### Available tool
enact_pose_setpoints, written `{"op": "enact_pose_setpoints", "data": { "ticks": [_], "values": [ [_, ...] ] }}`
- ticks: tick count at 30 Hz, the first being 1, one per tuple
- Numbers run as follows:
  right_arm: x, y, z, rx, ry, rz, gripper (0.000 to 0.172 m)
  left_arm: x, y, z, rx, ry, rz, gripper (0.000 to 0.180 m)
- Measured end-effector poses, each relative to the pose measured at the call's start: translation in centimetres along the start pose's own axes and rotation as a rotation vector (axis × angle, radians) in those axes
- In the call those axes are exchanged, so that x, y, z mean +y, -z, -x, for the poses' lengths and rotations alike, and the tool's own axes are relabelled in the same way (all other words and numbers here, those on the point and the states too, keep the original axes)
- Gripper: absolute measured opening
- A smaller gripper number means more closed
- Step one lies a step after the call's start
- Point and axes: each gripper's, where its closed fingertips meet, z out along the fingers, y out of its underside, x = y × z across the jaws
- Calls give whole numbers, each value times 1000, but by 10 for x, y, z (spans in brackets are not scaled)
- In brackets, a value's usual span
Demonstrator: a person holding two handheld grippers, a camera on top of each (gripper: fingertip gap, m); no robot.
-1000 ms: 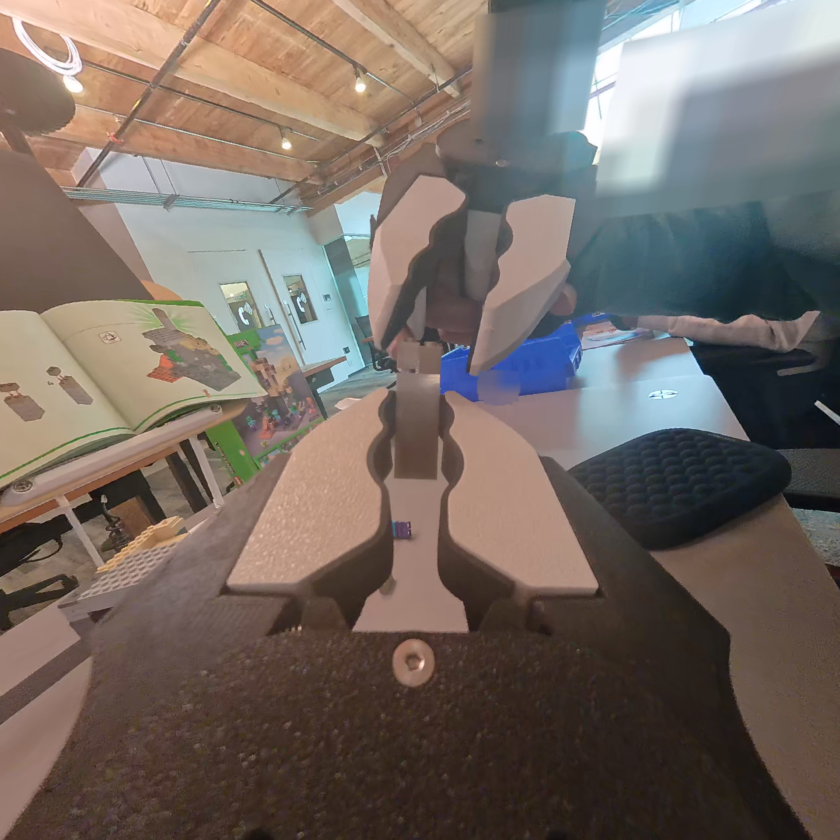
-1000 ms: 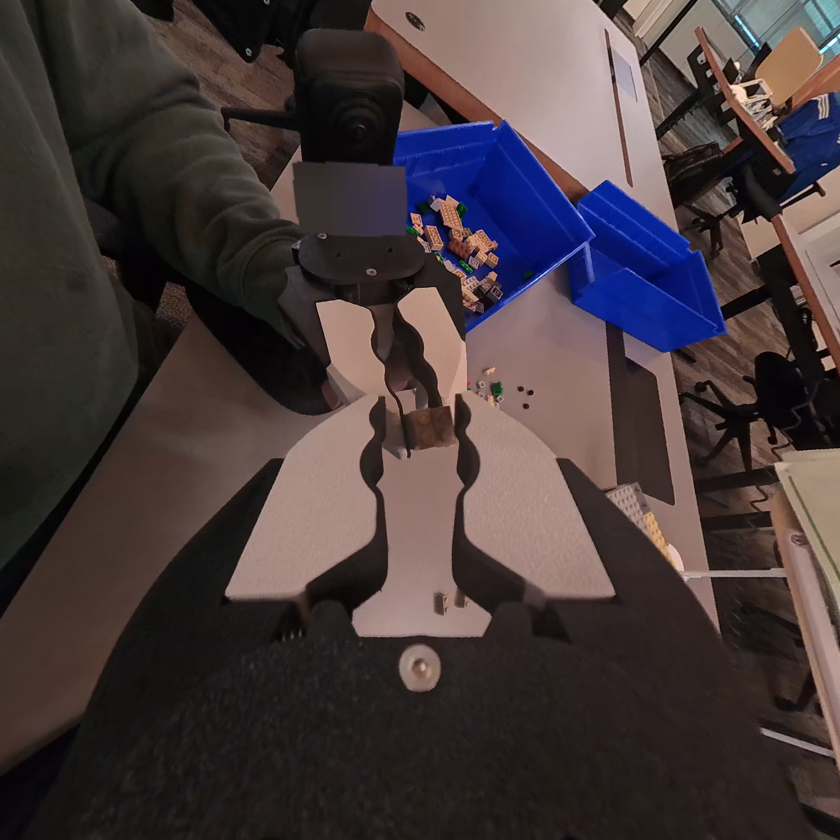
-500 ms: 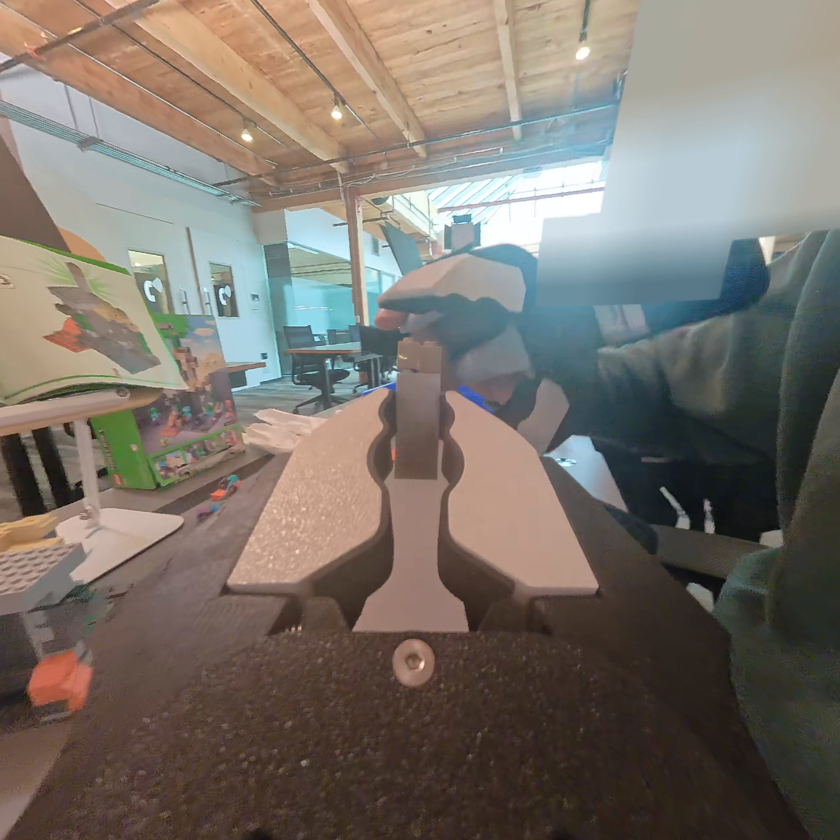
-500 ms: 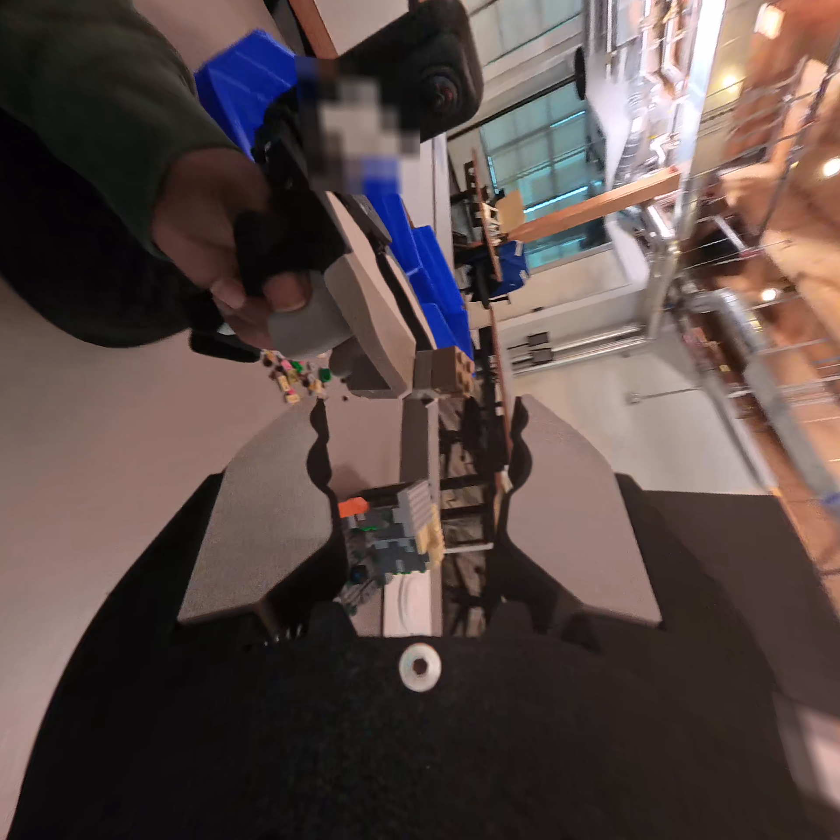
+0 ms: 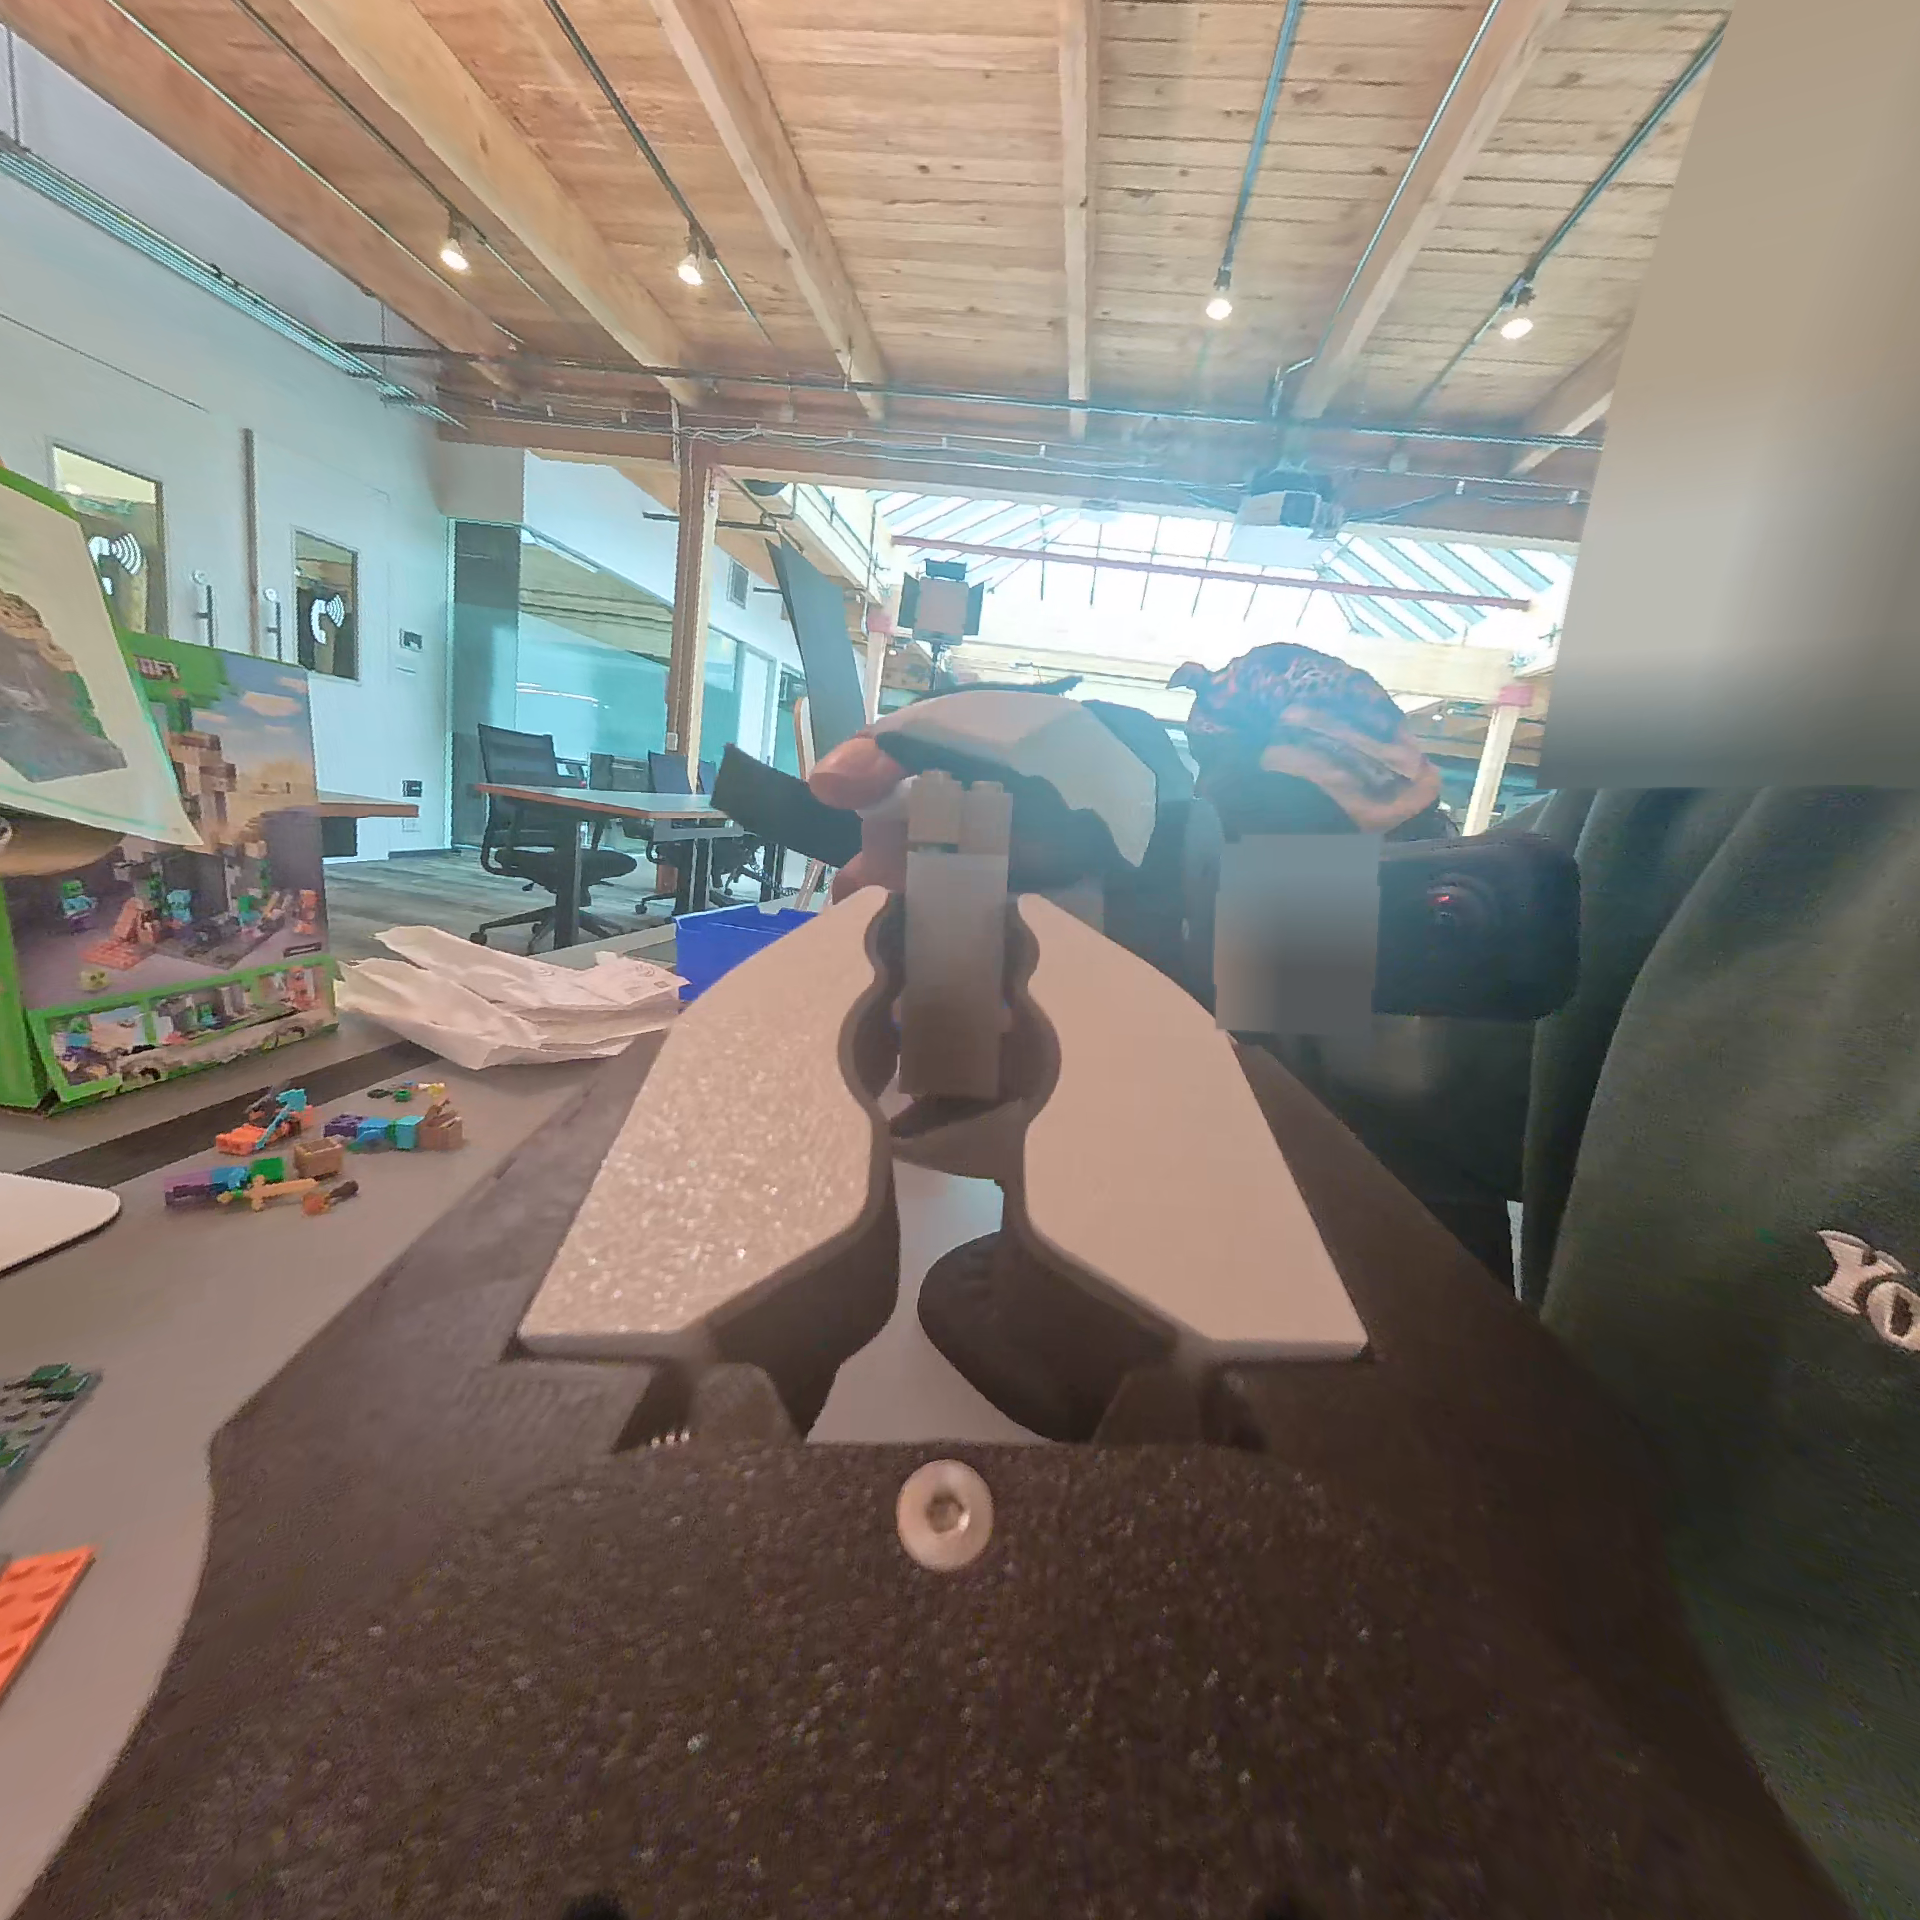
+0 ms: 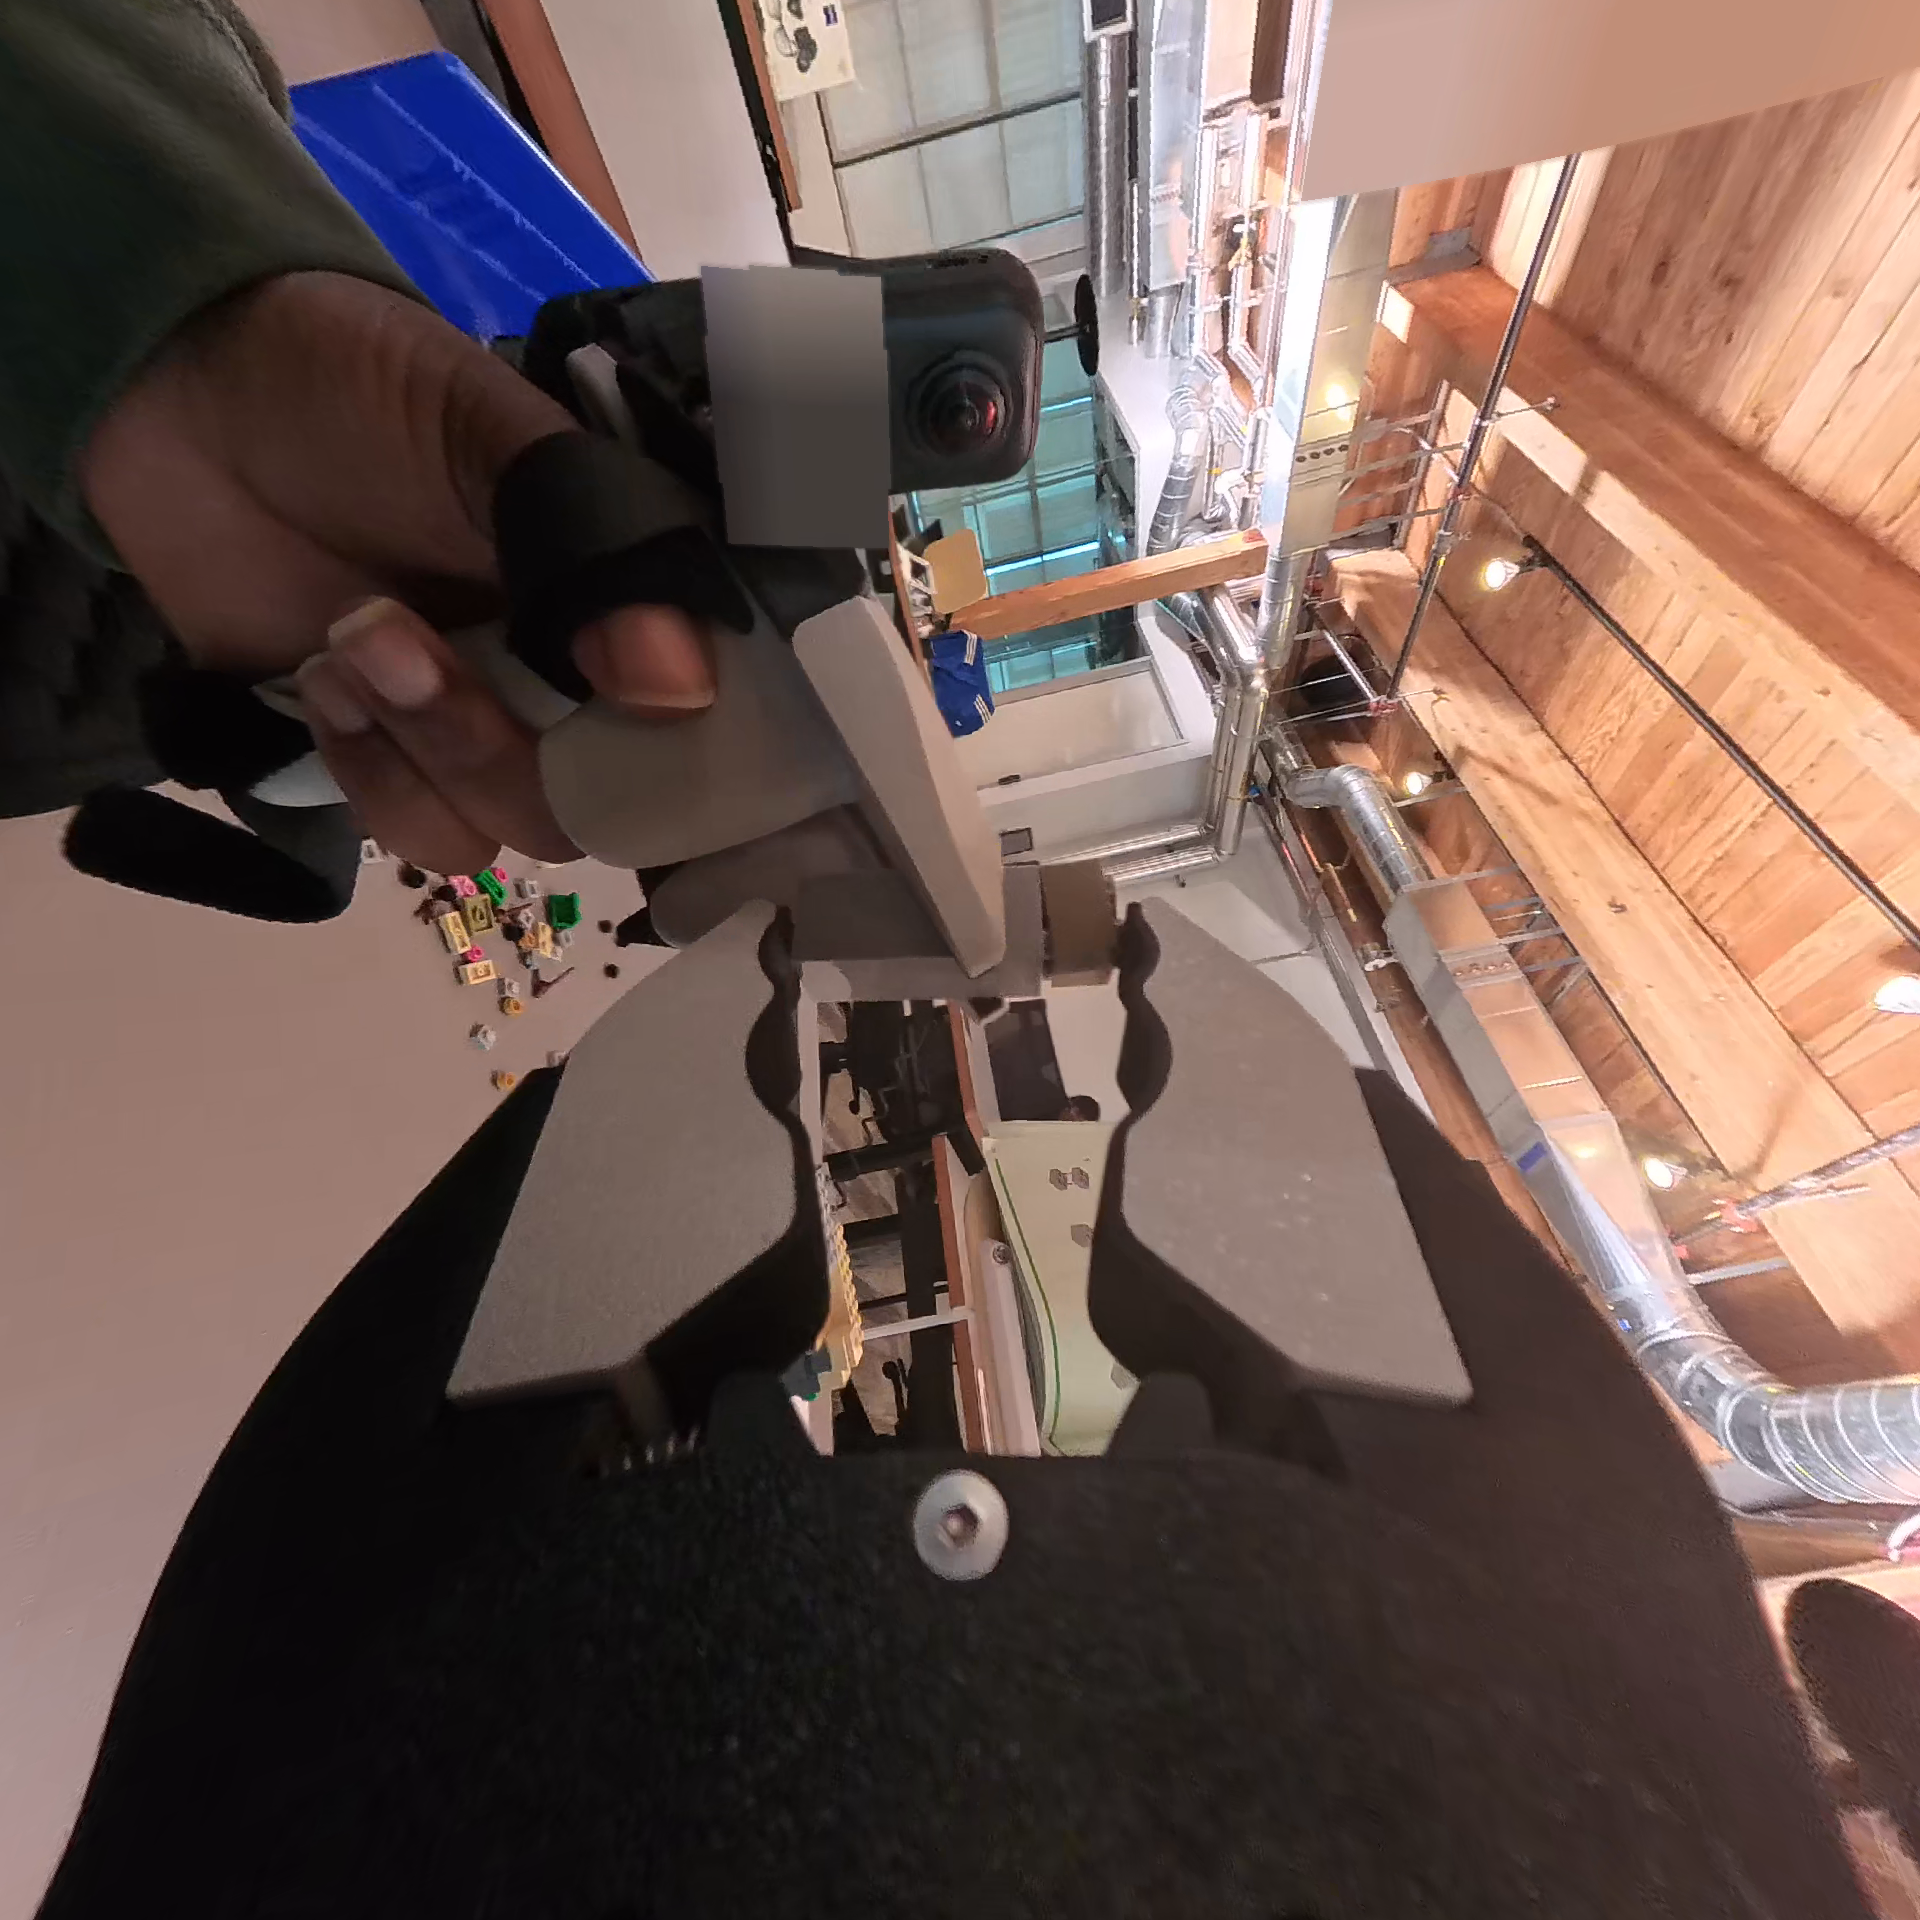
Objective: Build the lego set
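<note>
My left gripper (image 5: 951,914) is shut on a long grey brick (image 5: 951,987) that stands up between its pads. A small tan-brown brick (image 5: 956,816) sits on the grey brick's outer end. My right gripper (image 6: 951,935) is open, and its jaws straddle the left gripper's fingers (image 6: 904,790) and the brown brick (image 6: 1078,925). One right finger (image 6: 1138,940) lies close against the brown brick's end, and I cannot tell if it touches. In the left wrist view, that finger (image 5: 1018,738) hangs just over the brick's studs.
A green toy box (image 5: 177,883), white paper bags (image 5: 499,987) and loose small pieces (image 5: 312,1143) lie on the grey table to the left. A blue bin (image 6: 447,177) and scattered pieces (image 6: 499,935) show in the right wrist view. A person's green sleeve (image 5: 1766,1143) is close on the right. Left and right tips are no more than a few centimetres apart.
A second ago the right gripper was shut on the brown brick at the grey brick's end. It let go and opened wide, then narrowed around the brick and the left fingertips. Both grippers swung upward.
</note>
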Motion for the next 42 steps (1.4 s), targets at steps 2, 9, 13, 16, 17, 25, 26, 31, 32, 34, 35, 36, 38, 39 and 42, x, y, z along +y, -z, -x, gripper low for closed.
{"op": "enact_pose_setpoints", "data": {
  "ticks": [2,9,13,16,17,25,26,31,32,34,35,36,38,39,42],
  "values": [
    [0,1,-1,12,0,5,59,-1,-1,-1,6,8,1,17],
    [-1,4,-6,22,-31,30,59,-4,-4,-4,32,54,10,17],
    [-2,6,-7,20,-29,29,59,-4,-6,-5,39,62,11,17],
    [-2,7,-7,15,-25,33,59,-3,-6,-5,42,81,14,17],
    [-2,7,-7,14,-28,35,59,-3,-6,-5,42,96,12,17],
    [-11,9,-7,2,-66,-10,42,-7,-6,-3,22,108,48,20],
    [-13,10,-9,2,-73,-17,42,-9,-6,-5,35,111,47,20],
    [-12,10,-7,-8,-93,-27,41,-5,-5,0,22,89,63,18],
    [-11,11,-6,-11,-98,-26,41,-4,-5,0,23,89,63,18],
    [-8,12,-3,-11,-107,-18,41,-1,-5,1,22,87,65,18],
    [-7,12,-2,-15,-116,-18,42,2,-5,2,20,88,70,18],
    [-6,13,0,-17,-118,-16,42,4,-4,3,18,94,73,18],
    [-3,13,4,-19,-116,-10,42,8,-3,5,14,101,79,18],
    [-2,13,5,-23,-120,-7,42,9,-3,6,12,104,82,18],
    [1,13,10,-32,-128,-1,42,15,-2,9,2,113,93,18]
  ]
}}
